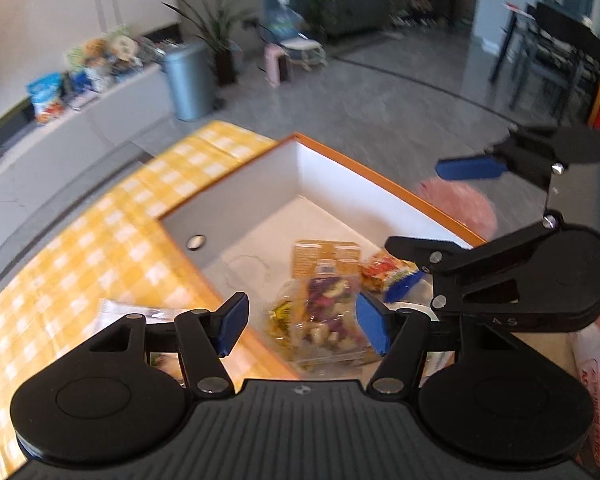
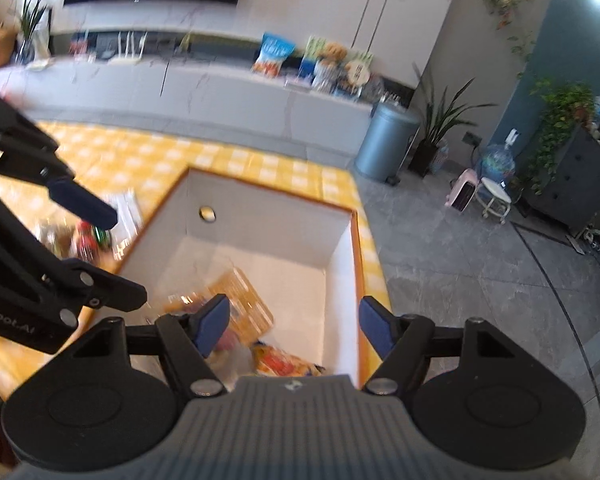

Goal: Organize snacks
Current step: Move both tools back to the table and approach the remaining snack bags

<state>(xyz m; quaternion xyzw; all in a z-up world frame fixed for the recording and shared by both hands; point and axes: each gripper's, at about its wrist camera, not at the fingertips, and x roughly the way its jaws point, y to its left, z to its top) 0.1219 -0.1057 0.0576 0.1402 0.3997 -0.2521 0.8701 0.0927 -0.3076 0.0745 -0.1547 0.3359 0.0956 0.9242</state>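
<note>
Yellow checked tablecloth [image 1: 112,216] across the table, spread far and left. Orange-edged box [image 1: 380,178] with white inner walls on it, open at the top, a round hole in its left wall. Grey floor beyond, with a blue-grey bin [image 1: 188,80] and a potted plant far off beside a long white counter.

Inside the box, near side: clear packet of mixed nuts and dried fruit [image 1: 328,316] with an orange card header, flat on the bottom; small orange-red snack bag [image 1: 384,270] just to its right. More snack packets [image 2: 88,236] on the cloth left of the box, blurred.

Left gripper [image 1: 302,322] above the box's near edge, blue pads apart, nothing between. Right gripper [image 2: 294,326] over the box too, jaws wide, empty.
</note>
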